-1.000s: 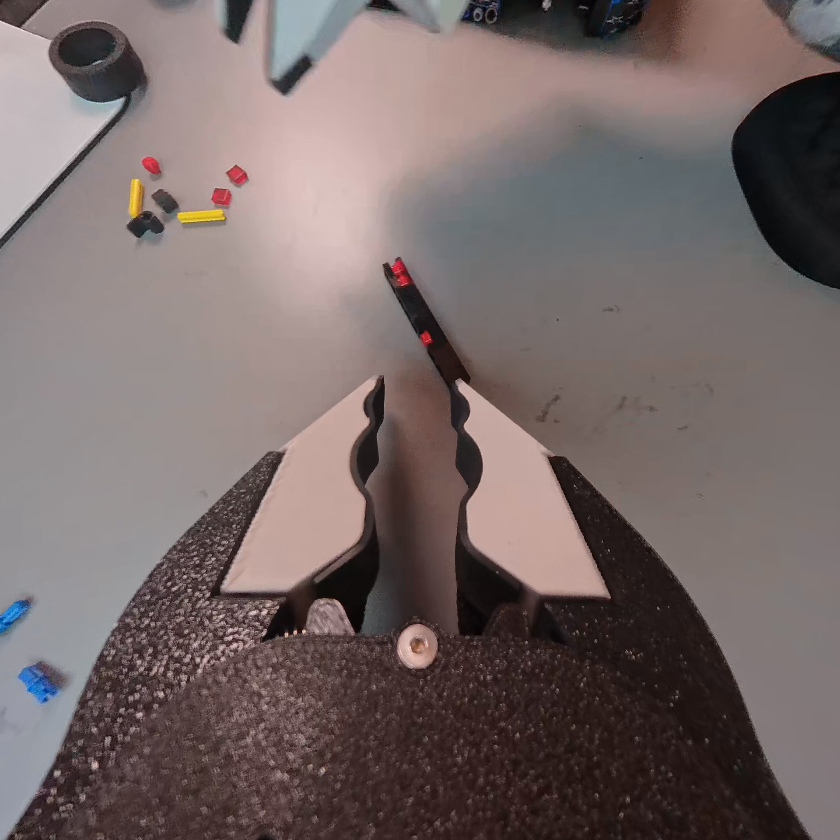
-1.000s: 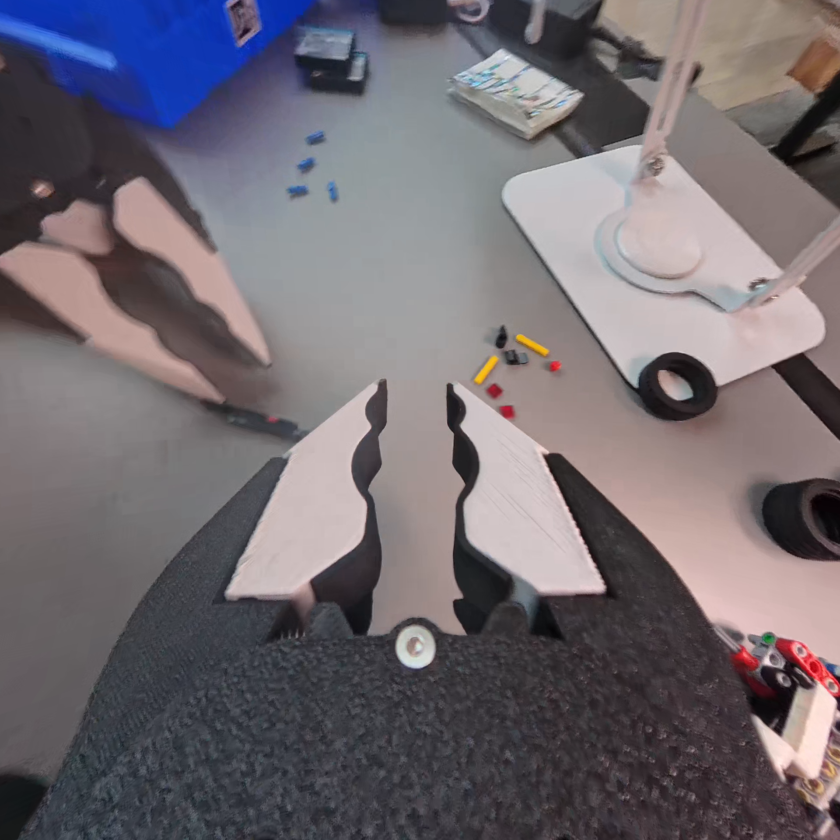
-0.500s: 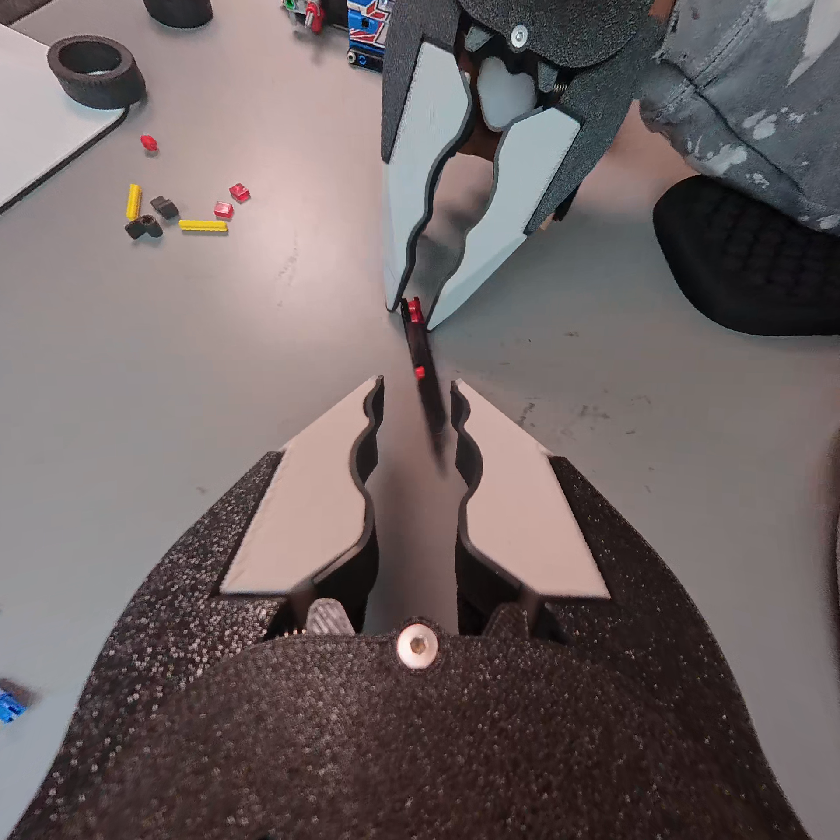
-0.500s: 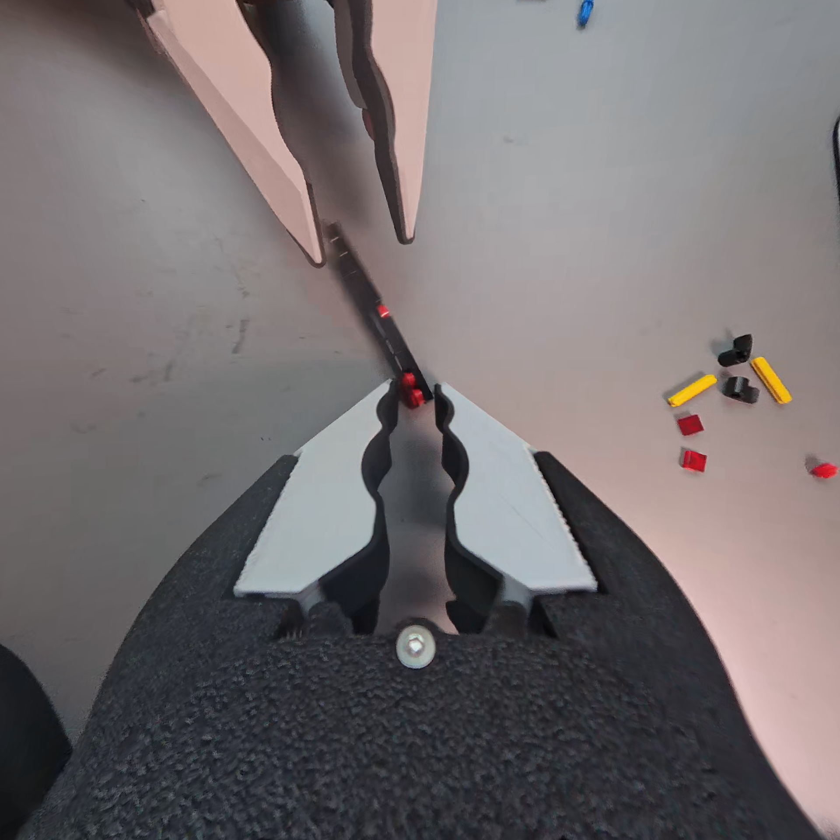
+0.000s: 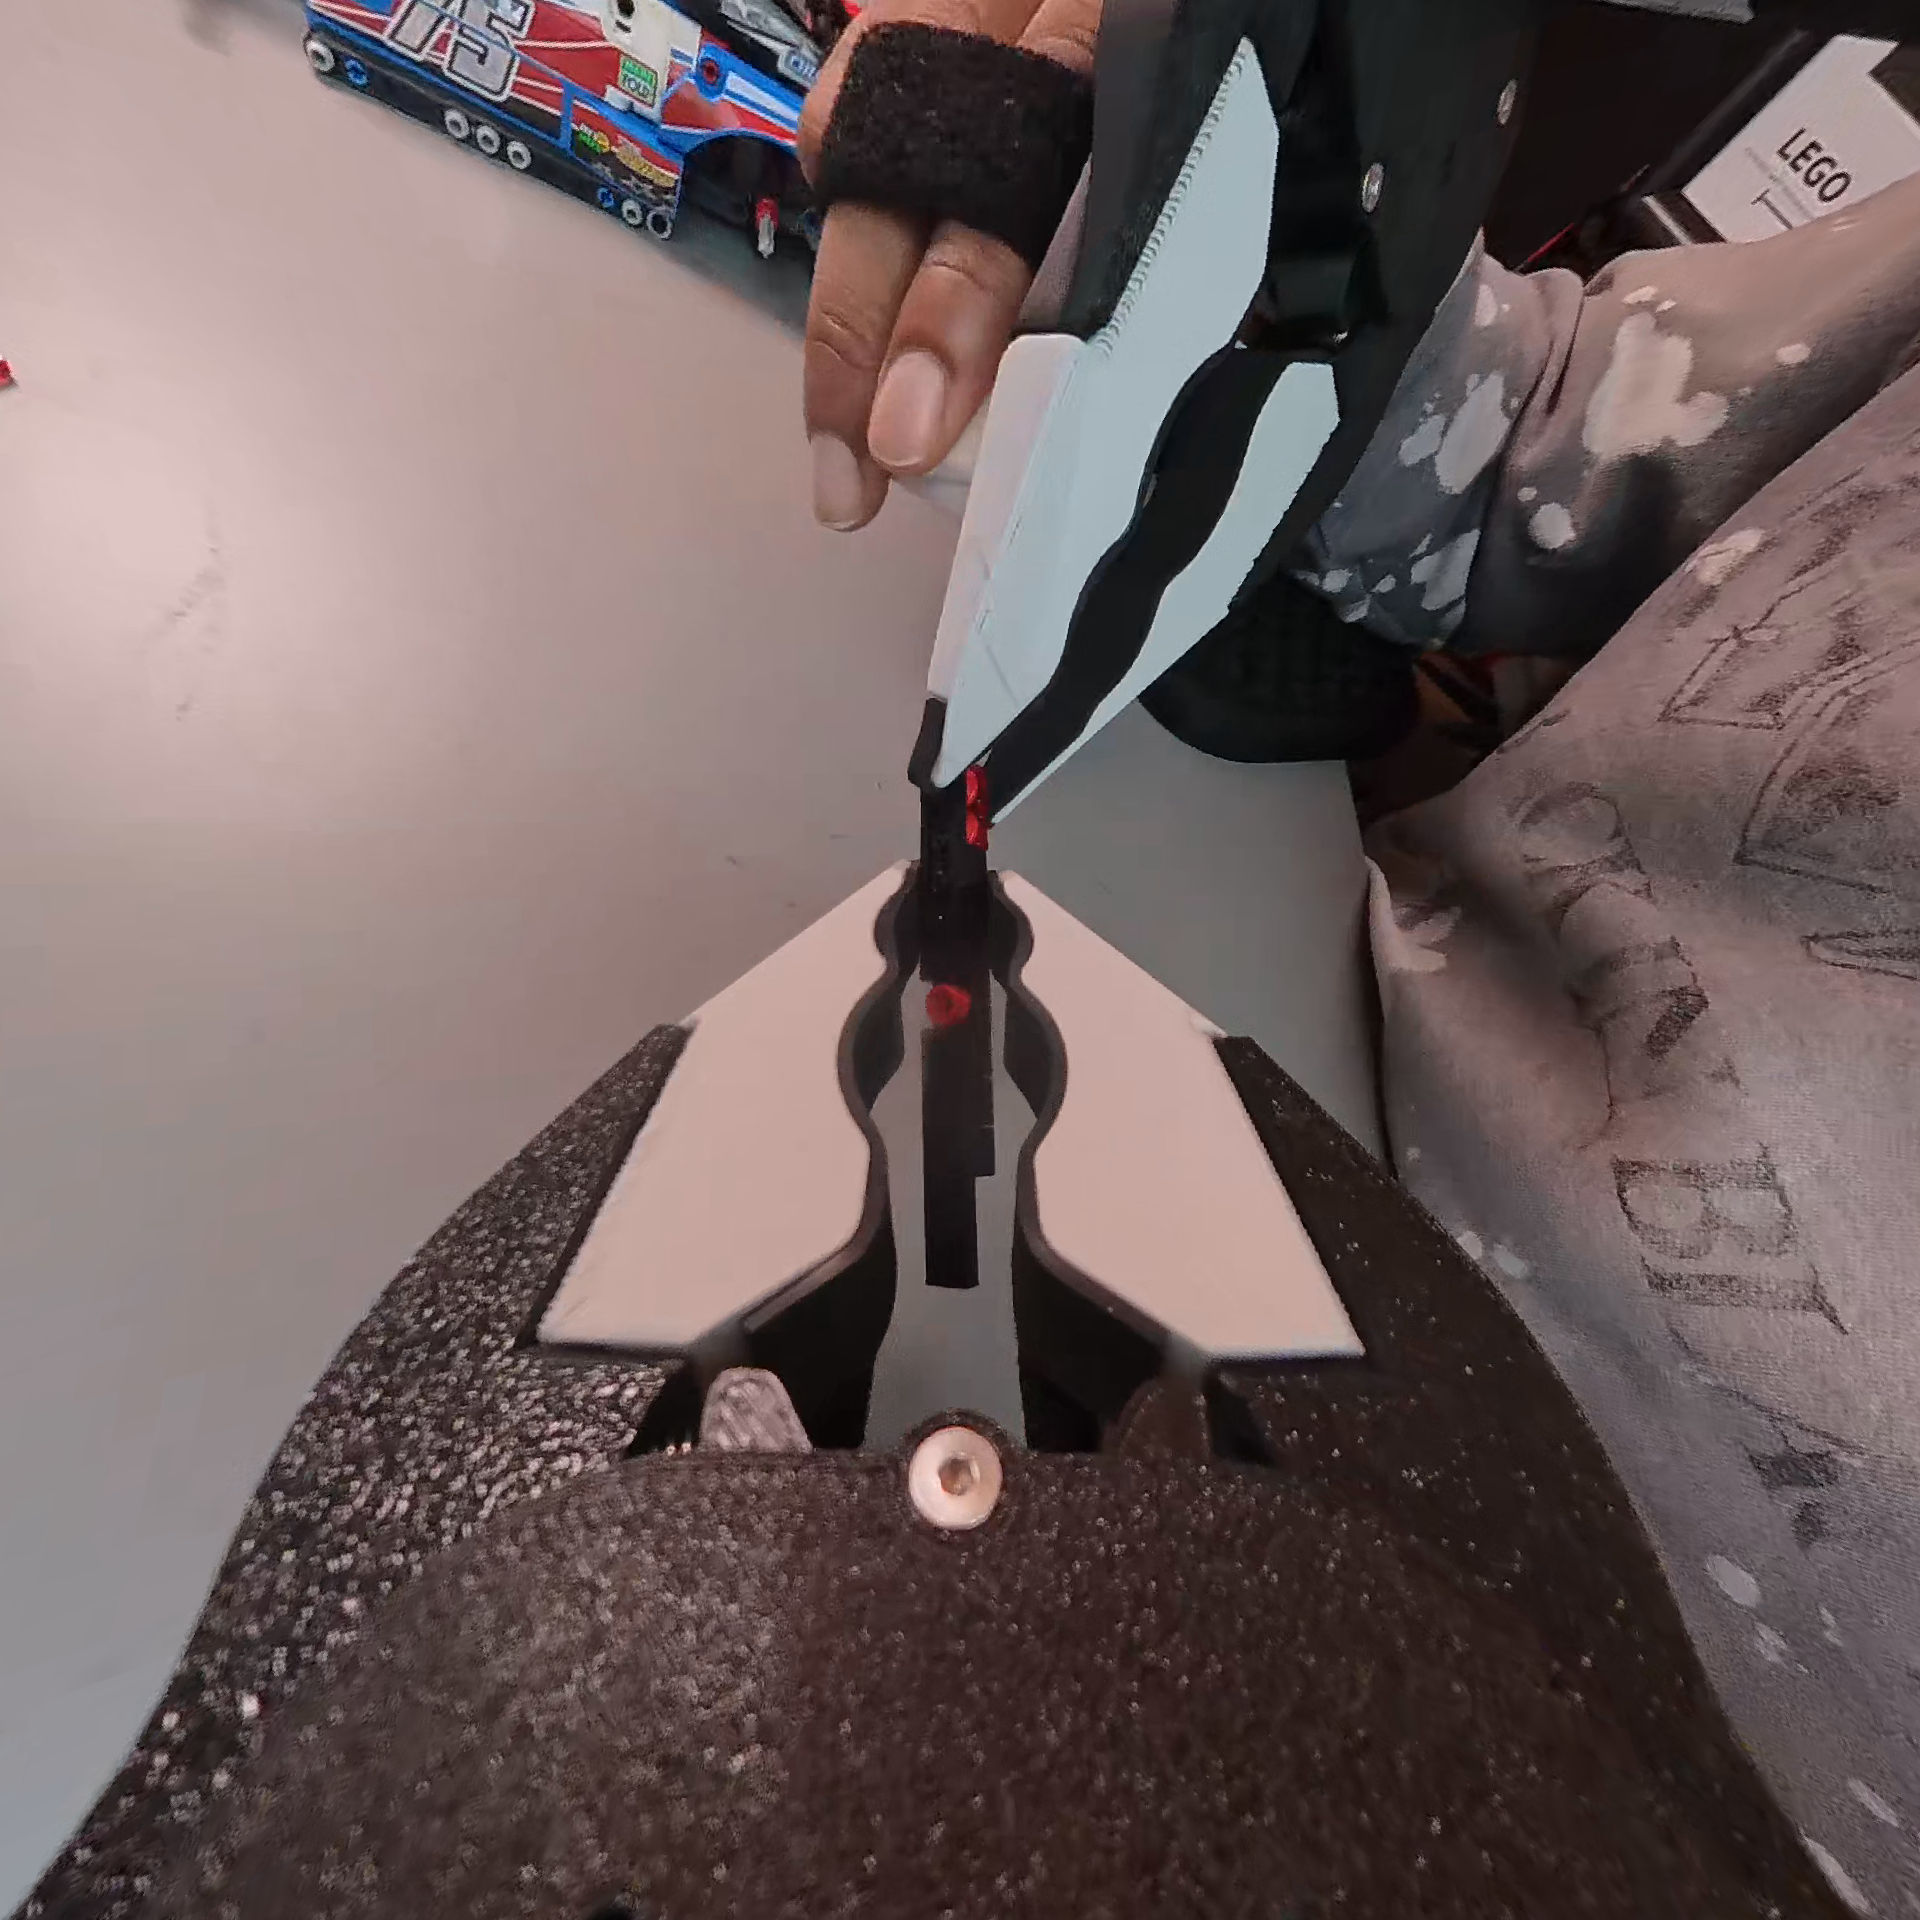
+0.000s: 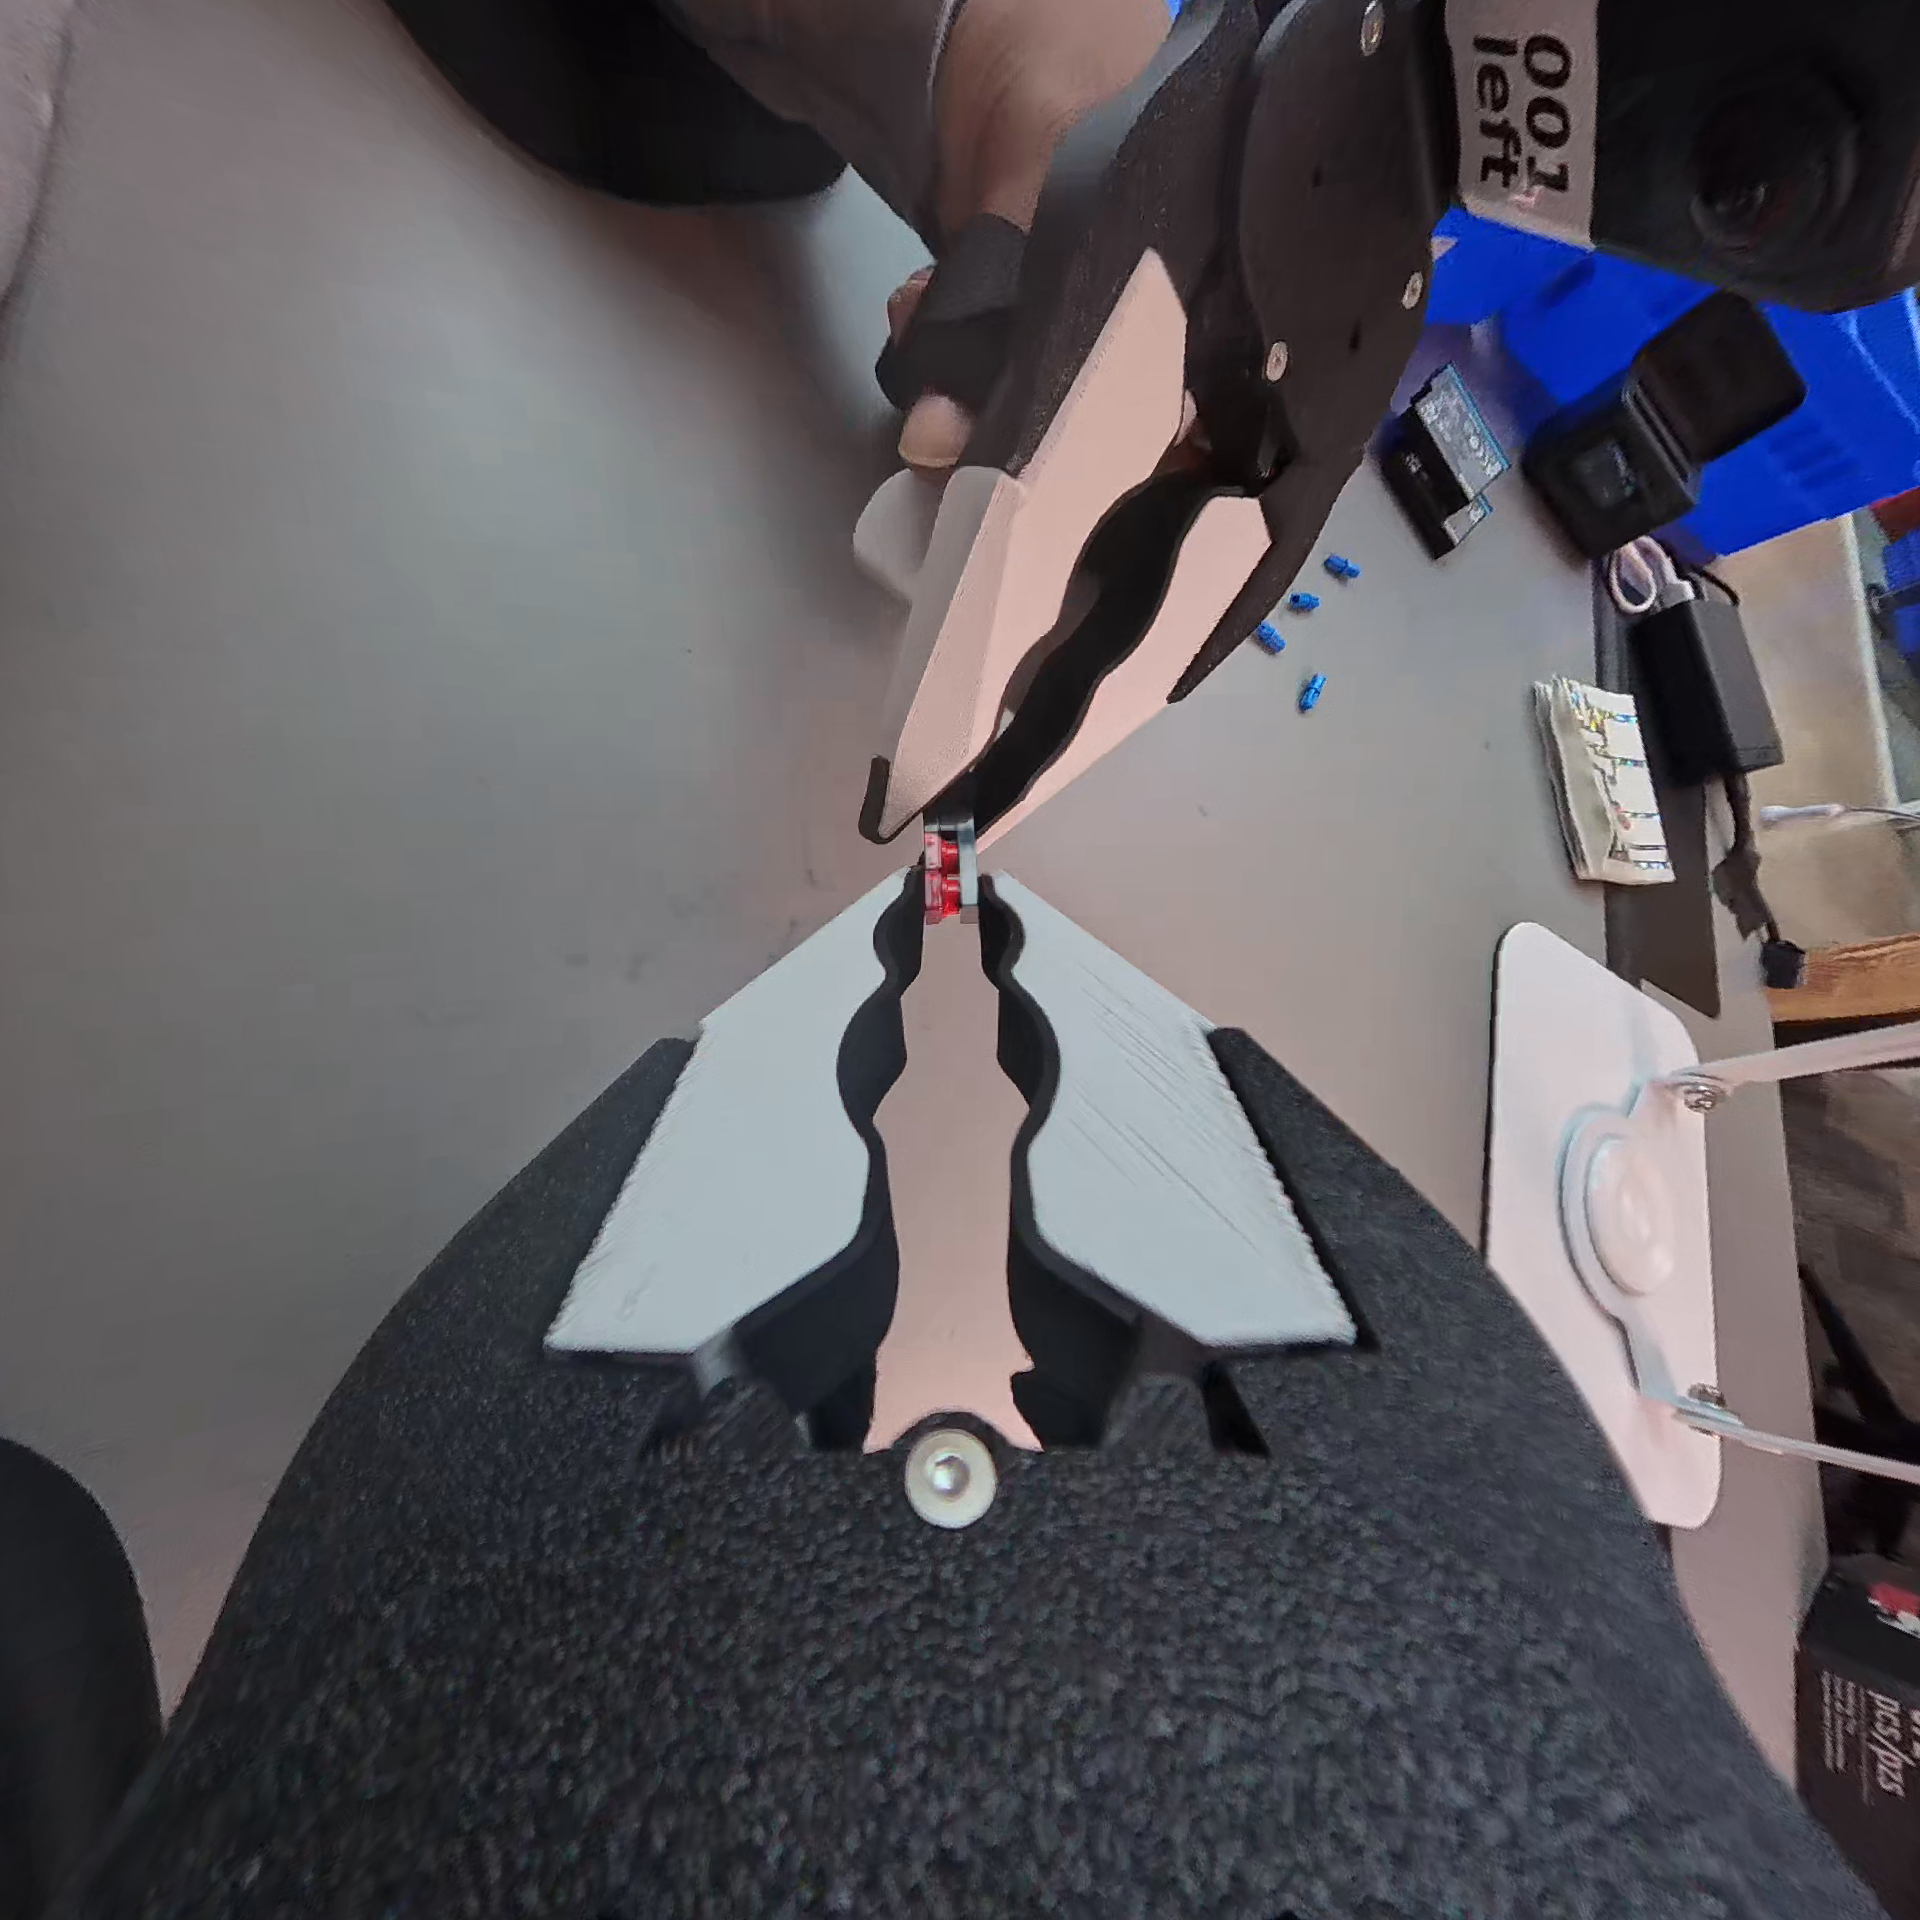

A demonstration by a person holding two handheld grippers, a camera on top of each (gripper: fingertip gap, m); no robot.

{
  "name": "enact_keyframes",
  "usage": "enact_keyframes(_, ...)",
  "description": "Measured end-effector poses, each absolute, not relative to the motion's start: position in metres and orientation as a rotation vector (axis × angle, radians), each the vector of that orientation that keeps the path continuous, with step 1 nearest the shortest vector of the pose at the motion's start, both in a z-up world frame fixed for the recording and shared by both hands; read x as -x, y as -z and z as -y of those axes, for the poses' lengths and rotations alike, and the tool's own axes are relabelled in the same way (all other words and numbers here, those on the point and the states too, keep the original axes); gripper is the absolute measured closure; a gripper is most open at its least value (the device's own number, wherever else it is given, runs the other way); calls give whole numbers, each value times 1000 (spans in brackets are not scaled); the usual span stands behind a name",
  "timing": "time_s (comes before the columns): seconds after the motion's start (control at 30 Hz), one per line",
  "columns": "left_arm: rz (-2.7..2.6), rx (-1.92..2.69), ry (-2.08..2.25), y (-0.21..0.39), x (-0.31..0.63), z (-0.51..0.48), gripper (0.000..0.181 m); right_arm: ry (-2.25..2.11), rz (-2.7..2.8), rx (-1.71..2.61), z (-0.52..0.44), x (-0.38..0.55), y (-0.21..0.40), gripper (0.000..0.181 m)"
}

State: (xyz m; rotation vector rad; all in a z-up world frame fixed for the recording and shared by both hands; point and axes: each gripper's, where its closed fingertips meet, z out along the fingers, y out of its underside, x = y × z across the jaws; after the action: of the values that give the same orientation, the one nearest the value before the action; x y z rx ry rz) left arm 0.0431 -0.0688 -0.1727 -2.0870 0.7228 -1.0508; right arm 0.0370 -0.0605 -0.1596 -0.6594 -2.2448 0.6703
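A thin black beam with red pins is held in the air between both grippers, above the grey table. My left gripper is shut on the beam, most of which lies between its fingers. My right gripper comes in from above and is shut on the beam's far end, by two red pins. In the right wrist view, my right gripper pinches the beam end with its red pins. The left gripper meets it tip to tip.
A toy race car stands at the table's far edge. A person's hand and mottled sleeve are on the right. Blue pins, a white lamp base, a blue bin and a folded packet lie to the right. My left and right fingertips are right by each other. The toy race car is about equally far from each gripper, around 25 centimeters.
Both grippers closed on the black beam, one at each end, and lifted it off the table. The views have swung round; the loose red and yellow pieces have left the frame.
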Motion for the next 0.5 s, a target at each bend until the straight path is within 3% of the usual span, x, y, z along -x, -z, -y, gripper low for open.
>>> enact_keyframes(0.03,-722,2056,1066,167,-43,69,171,-709,2212,670,61,-37,154,170)
enact_keyframes(0.3,-672,1658,937,108,-40,56,171,-1417,1712,1154,46,-32,97,159)
enact_keyframes(0.5,-628,1593,840,100,-40,49,171,-1550,1516,1226,50,-30,83,172)
